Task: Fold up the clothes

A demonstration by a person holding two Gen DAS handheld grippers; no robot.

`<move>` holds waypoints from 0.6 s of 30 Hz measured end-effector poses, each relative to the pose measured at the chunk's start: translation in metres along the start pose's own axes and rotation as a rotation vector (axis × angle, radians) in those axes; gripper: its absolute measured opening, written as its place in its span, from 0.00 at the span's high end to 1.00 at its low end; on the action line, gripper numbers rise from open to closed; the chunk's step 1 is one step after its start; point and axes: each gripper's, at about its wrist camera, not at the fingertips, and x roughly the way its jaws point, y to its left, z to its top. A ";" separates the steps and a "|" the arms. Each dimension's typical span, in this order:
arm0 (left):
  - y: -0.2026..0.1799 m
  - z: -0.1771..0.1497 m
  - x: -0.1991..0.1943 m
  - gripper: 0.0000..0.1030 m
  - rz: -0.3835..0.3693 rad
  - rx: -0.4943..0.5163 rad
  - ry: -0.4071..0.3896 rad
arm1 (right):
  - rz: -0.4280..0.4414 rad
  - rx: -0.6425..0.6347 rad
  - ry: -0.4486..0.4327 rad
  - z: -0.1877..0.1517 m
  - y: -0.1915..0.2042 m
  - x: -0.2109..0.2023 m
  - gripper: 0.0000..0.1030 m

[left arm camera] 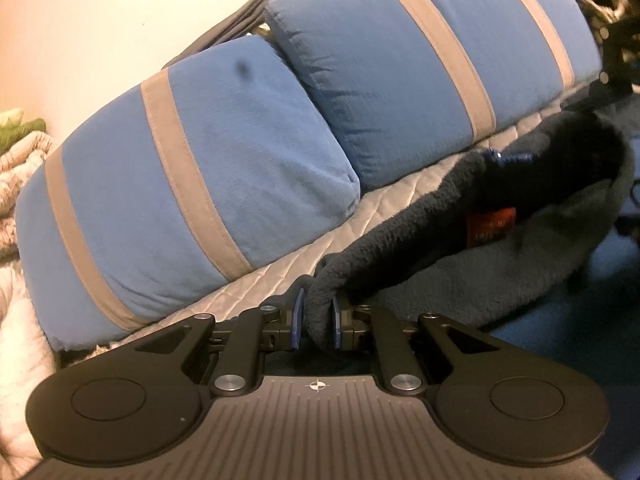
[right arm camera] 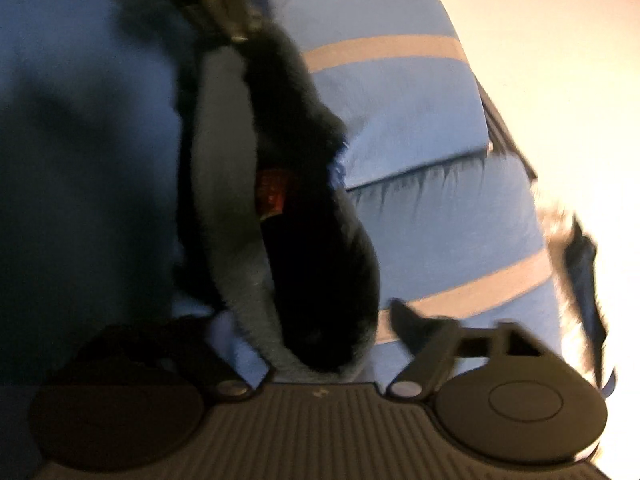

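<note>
A dark fleece garment (left arm camera: 460,256) with a grey fuzzy lining and a red neck label (left arm camera: 490,226) is held up over the bed. My left gripper (left arm camera: 316,322) is shut on a bunched edge of it, pinched between the blue pads (left arm camera: 298,320). In the blurred right wrist view the same garment (right arm camera: 304,240) with its red label (right arm camera: 272,194) hangs down into my right gripper (right arm camera: 320,364). The fabric covers its fingertips, so its state is hidden.
Two blue pillows with grey stripes (left arm camera: 192,184) (left arm camera: 420,60) lie on a white quilted bed cover (left arm camera: 288,268). A pale wall (left arm camera: 100,20) is behind. Rumpled bedding (left arm camera: 20,168) is at the left. The pillows show again in the right wrist view (right arm camera: 420,120).
</note>
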 end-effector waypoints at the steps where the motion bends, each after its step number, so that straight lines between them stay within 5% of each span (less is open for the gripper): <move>1: -0.001 0.000 0.001 0.85 0.002 0.009 0.003 | 0.010 0.007 -0.006 -0.001 0.000 0.000 0.35; 5: -0.003 -0.001 0.003 0.83 0.009 0.036 0.012 | 0.028 0.003 -0.015 -0.005 0.001 -0.003 0.71; 8: -0.004 -0.003 0.003 0.82 0.009 0.042 0.015 | 0.036 0.027 -0.025 -0.004 -0.001 -0.007 0.84; 10: -0.004 -0.002 0.002 0.79 0.017 0.040 0.015 | 0.037 0.045 -0.033 -0.003 -0.003 -0.009 0.86; 14: -0.003 0.009 -0.003 0.51 0.062 0.033 0.036 | 0.034 0.071 -0.032 -0.003 -0.007 -0.009 0.86; 16: -0.005 0.016 -0.014 0.45 0.057 0.073 0.013 | 0.036 0.084 -0.029 -0.004 -0.006 -0.011 0.86; 18: -0.009 0.019 -0.030 0.24 -0.003 0.157 -0.037 | 0.036 0.089 -0.028 -0.005 -0.005 -0.012 0.86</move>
